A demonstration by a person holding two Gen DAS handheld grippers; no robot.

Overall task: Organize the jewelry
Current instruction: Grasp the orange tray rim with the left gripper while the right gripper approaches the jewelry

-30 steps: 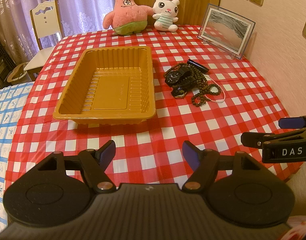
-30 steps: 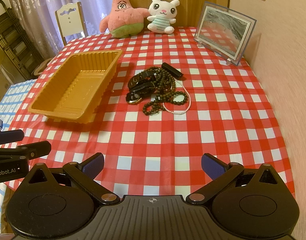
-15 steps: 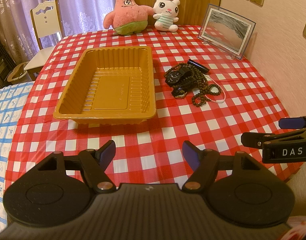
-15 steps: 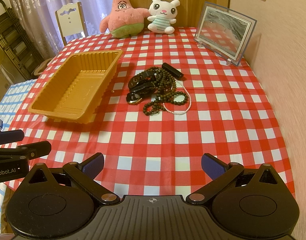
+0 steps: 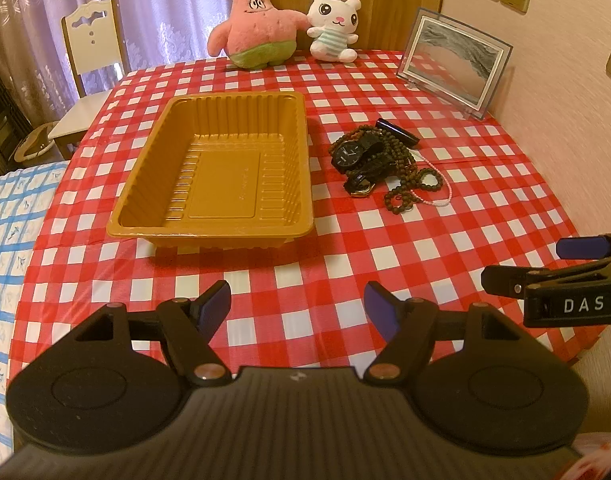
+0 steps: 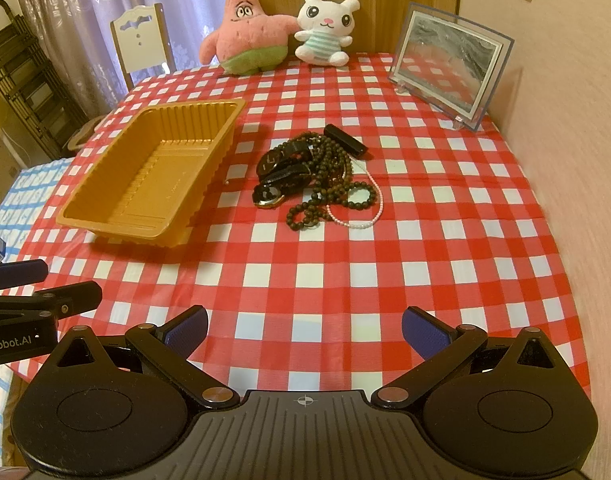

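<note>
The jewelry sits in one tangled heap (image 6: pixel 317 178) on the checked tablecloth (image 6: pixel 305 276), at the centre of the right wrist view and just right of the empty tray (image 6: pixel 117 216); nothing is in the tray yet. The heap holds a black wristwatch (image 5: pixel 347 154), a second watch with a gold rim (image 6: pixel 268 197), dark bead strands (image 6: pixel 329 188), a thin pale bead string (image 6: pixel 363 222) and a small black bar (image 6: pixel 345 141). Expected handling: the strands are light, limp and likely interlaced, so lifting one may drag its neighbours. The watches are heavier and stiffer; grip across a strap, not the smooth glass face. The pale string looks fragile; take it last, at a free loop on the lower right edge of the heap. Left gripper (image 5: pixel 297 306) and right gripper (image 6: pixel 303 328) both hover near the bottom of their frames, jaws spread wide and empty, well apart from the heap.
</note>
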